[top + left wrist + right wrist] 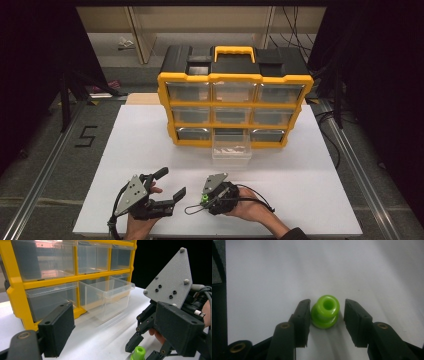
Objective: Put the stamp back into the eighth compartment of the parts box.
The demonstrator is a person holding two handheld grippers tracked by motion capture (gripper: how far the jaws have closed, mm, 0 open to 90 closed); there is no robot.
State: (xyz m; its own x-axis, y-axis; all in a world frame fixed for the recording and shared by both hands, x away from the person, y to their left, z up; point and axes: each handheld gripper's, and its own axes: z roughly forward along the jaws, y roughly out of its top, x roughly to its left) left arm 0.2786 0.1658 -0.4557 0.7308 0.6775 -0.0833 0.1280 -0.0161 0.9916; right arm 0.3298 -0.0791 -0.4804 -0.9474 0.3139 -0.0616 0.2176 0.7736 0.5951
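Observation:
A small green spool-shaped piece (325, 311) stands upright on the white table, between the jaws of my right gripper (327, 305). The jaws flank it closely, with a narrow gap on the right side, so the gripper is open. In the high view the green piece (204, 198) lies near the table's front edge at the tip of my right gripper (205, 200). My left gripper (172, 182) sits just to its left, wide open and holding nothing. A yellow and black drawer organizer (235, 80) stands at the back, its clear bottom-middle drawer (231, 150) pulled out.
The white table top (125, 150) has free room on both sides of the organizer and in front of the pulled-out drawer (107, 297). Dark floor and metal rails (45, 165) border the table. A person's hands hold both grippers at the front edge.

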